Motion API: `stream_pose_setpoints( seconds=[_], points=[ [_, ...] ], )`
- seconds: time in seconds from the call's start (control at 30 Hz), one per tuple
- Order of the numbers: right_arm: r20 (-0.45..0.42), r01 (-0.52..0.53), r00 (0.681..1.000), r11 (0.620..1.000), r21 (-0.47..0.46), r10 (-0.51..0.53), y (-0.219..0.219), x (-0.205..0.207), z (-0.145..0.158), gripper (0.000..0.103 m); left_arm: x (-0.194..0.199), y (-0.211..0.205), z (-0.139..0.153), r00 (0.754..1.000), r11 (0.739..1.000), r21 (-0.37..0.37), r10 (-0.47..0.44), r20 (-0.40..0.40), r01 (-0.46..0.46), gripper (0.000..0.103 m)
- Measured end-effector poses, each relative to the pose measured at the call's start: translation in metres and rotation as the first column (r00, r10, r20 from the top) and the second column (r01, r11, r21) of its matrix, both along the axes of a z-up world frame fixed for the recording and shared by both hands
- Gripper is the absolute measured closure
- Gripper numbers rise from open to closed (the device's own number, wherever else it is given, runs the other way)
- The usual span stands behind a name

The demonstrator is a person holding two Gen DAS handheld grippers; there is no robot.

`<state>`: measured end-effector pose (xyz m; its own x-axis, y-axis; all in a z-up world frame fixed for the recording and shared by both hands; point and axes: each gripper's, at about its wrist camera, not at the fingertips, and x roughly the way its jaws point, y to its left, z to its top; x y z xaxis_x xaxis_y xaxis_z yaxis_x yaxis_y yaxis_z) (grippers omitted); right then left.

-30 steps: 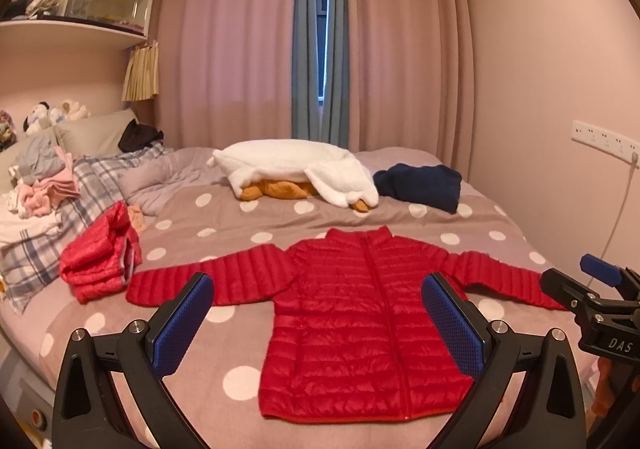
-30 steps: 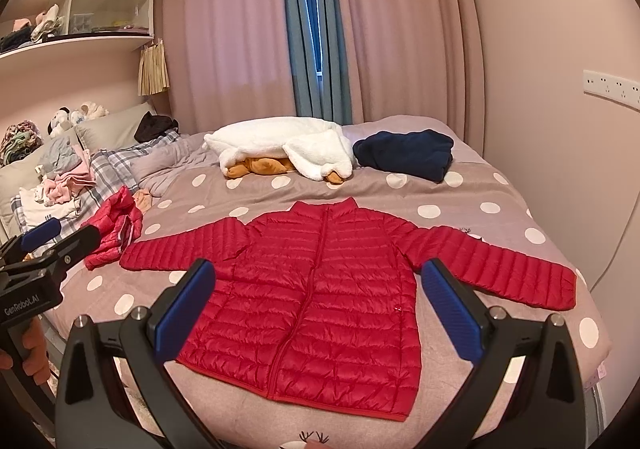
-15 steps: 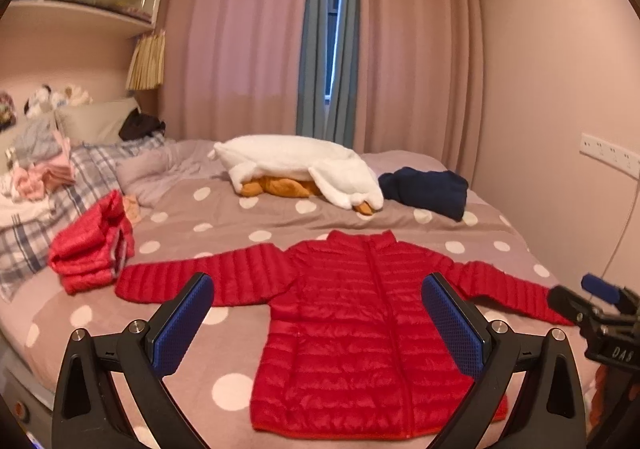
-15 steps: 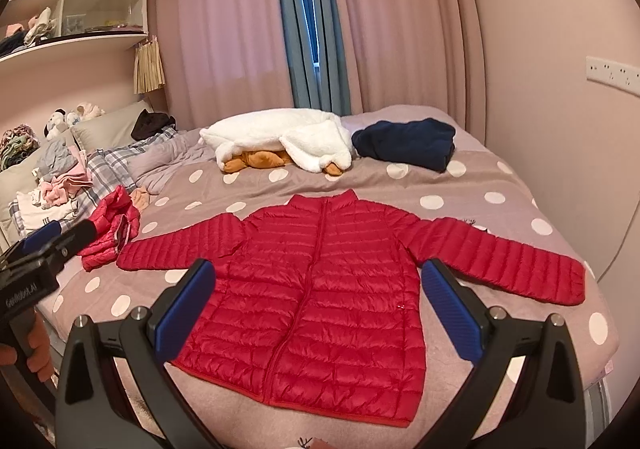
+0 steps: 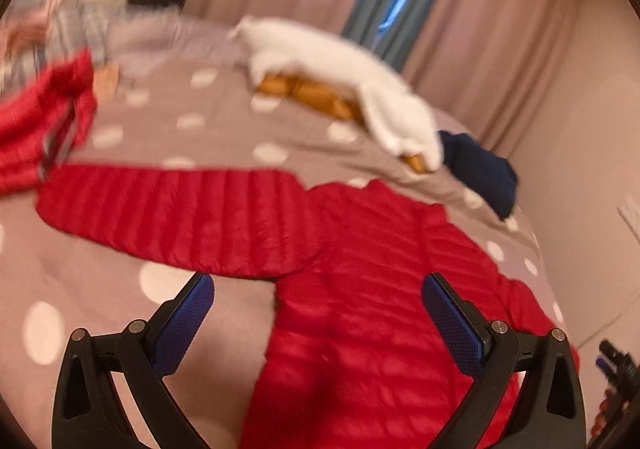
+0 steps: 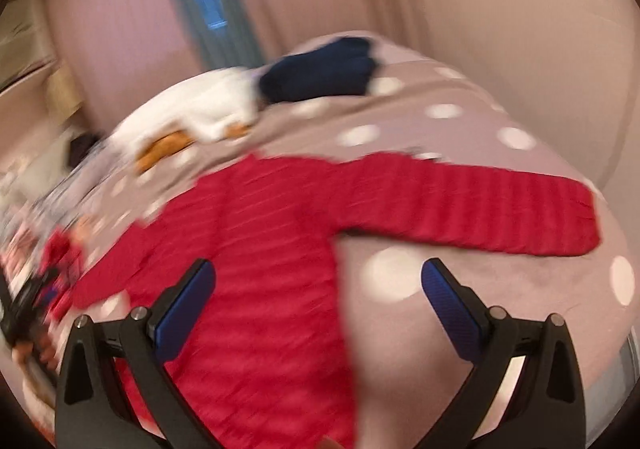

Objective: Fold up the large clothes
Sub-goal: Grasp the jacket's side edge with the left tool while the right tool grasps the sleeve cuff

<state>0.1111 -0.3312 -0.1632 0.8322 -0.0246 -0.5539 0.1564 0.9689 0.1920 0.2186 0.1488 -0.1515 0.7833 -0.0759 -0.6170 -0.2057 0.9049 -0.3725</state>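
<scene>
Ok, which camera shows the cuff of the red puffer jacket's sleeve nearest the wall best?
The right wrist view: that sleeve lies fully in frame, cuff included, on the dotted bedspread. In the left wrist view the same sleeve runs behind the left gripper's finger, cuff hidden.

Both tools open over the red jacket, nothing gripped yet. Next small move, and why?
Probably lower each tool onto its own sleeve. The jacket lies flat and unfolded, both tools are open and empty: left tool near the left sleeve, right tool near the right sleeve.

The left gripper [image 5: 318, 309] and the right gripper [image 6: 318, 295] have black frames, blue bumpy pads and small silver screws.
</scene>
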Motion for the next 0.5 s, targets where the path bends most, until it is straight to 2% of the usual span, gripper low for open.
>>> stream_pose_setpoints(
  seconds=[0.07, 0.13, 0.2, 0.23, 0.3, 0.33, 0.37, 0.43, 0.5],
  points=[
    [-0.021, 0.116, 0.993, 0.993, -0.015, -0.116, -0.035, 0.017, -0.007, 0.0, 0.026, 0.014, -0.026, 0.998, 0.999, -0.052, -0.009, -0.062, 0.006, 0.0],
    [-0.055, 0.188, 0.981, 0.982, 0.007, -0.187, -0.07, 0.031, -0.014, 0.0, 0.046, 0.019, -0.049, 0.991, 0.995, -0.094, -0.032, -0.131, 0.019, 0.0],
    [-0.089, 0.248, 0.966, 0.968, 0.044, -0.243, -0.102, 0.039, -0.021, 0.001, 0.066, 0.021, -0.077, 0.975, 0.985, -0.165, -0.074, -0.21, 0.039, 0.0],
    [-0.111, 0.294, 0.952, 0.953, 0.076, -0.285, -0.123, 0.042, -0.025, 0.001, 0.076, 0.022, -0.096, 0.961, 0.972, -0.227, -0.111, -0.253, 0.053, 0.0],
    [-0.133, 0.351, 0.933, 0.926, 0.139, -0.333, -0.154, 0.04, -0.029, 0.001, 0.083, 0.019, -0.119, 0.938, 0.953, -0.298, -0.159, -0.307, 0.064, 0.0],
    [-0.146, 0.383, 0.921, 0.906, 0.179, -0.36, -0.169, 0.038, -0.032, 0.001, 0.076, 0.012, -0.115, 0.952, 0.965, -0.249, -0.151, -0.267, 0.083, 0.0],
    [-0.158, 0.418, 0.907, 0.88, 0.224, -0.391, -0.185, 0.031, -0.036, 0.002, 0.07, 0.004, -0.111, 0.952, 0.967, -0.224, -0.177, -0.25, 0.121, 0.0],
    [-0.169, 0.472, 0.882, 0.831, 0.294, -0.441, -0.21, 0.017, -0.042, 0.003, 0.061, -0.011, -0.111, 0.928, 0.945, -0.253, -0.27, -0.257, 0.206, 0.0],
    [-0.162, 0.498, 0.867, 0.802, 0.331, -0.471, -0.225, 0.006, -0.048, 0.005, 0.052, -0.023, -0.109, 0.918, 0.946, -0.227, -0.29, -0.269, 0.232, 0.002]
  ],
)
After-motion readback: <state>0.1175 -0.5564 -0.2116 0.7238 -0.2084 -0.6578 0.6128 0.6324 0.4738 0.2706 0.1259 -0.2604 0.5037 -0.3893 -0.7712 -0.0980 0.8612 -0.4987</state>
